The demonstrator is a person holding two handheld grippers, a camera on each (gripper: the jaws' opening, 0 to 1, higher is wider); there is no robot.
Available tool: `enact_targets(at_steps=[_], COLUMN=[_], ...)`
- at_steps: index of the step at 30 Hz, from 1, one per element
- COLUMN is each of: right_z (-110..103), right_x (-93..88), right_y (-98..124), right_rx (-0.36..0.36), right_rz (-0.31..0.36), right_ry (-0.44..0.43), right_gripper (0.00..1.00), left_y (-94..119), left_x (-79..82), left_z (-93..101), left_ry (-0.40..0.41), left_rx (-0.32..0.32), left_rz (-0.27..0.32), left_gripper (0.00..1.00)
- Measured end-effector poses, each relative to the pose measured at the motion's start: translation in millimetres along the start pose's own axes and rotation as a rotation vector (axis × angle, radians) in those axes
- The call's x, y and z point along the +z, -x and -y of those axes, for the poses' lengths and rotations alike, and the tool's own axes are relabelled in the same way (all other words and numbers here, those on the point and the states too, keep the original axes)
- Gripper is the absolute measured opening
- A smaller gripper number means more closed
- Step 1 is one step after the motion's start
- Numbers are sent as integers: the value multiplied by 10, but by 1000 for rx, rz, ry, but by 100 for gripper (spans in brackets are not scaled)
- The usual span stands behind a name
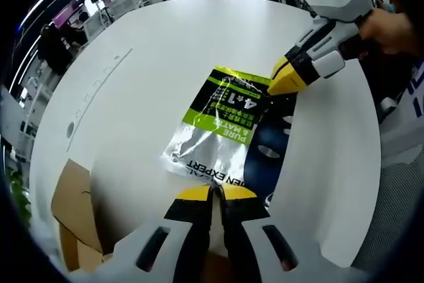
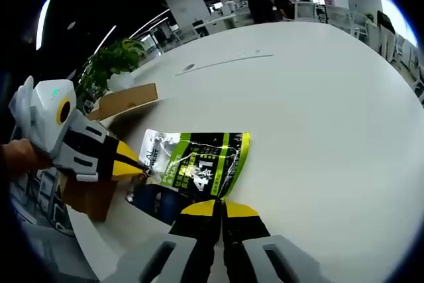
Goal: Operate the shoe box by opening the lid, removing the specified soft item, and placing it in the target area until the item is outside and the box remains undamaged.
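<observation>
A soft foil pouch [image 1: 218,120] in silver, green and dark blue lies flat on the round white table [image 1: 165,38]. My left gripper [image 1: 215,193] is shut, its yellow tips on the middle of the pouch's silver near edge. My right gripper [image 1: 283,83] comes in from the upper right, shut on the pouch's green far corner. In the right gripper view the pouch [image 2: 199,167] lies just ahead of my right gripper [image 2: 219,207]. There my left gripper [image 2: 139,169] pinches the silver end from the left.
The brown cardboard shoe box [image 1: 73,200] sits at the table's edge beside the left gripper, with a flap [image 2: 122,101] raised. A potted plant [image 2: 112,57] stands beyond it. Office desks and chairs ring the table. A person's hand [image 1: 391,28] holds the right gripper.
</observation>
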State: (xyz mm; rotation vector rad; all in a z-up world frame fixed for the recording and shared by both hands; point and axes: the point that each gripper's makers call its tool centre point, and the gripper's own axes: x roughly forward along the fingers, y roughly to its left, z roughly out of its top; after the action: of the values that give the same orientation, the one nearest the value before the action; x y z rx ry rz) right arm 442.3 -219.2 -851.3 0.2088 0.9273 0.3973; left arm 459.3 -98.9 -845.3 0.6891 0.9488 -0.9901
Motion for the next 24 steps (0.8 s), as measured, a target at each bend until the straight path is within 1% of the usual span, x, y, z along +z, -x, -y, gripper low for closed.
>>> enact_targets(at_steps=[9, 16, 24], right_z=[-38, -46, -4], right_x=[-60, -76, -59], right_y=[14, 21, 71], right_rx=[4, -1, -17], right_rz=[-9, -12, 3], right_ry=[12, 36, 45], right_gripper=[0, 0, 1], left_y=[28, 51, 115], left_x=[-55, -77, -56], left_z=[53, 17, 18], left_ry=[-8, -25, -11], left_rx=[-5, 17, 23], left_rz=[-16, -20, -2], left_gripper=[2, 4, 3])
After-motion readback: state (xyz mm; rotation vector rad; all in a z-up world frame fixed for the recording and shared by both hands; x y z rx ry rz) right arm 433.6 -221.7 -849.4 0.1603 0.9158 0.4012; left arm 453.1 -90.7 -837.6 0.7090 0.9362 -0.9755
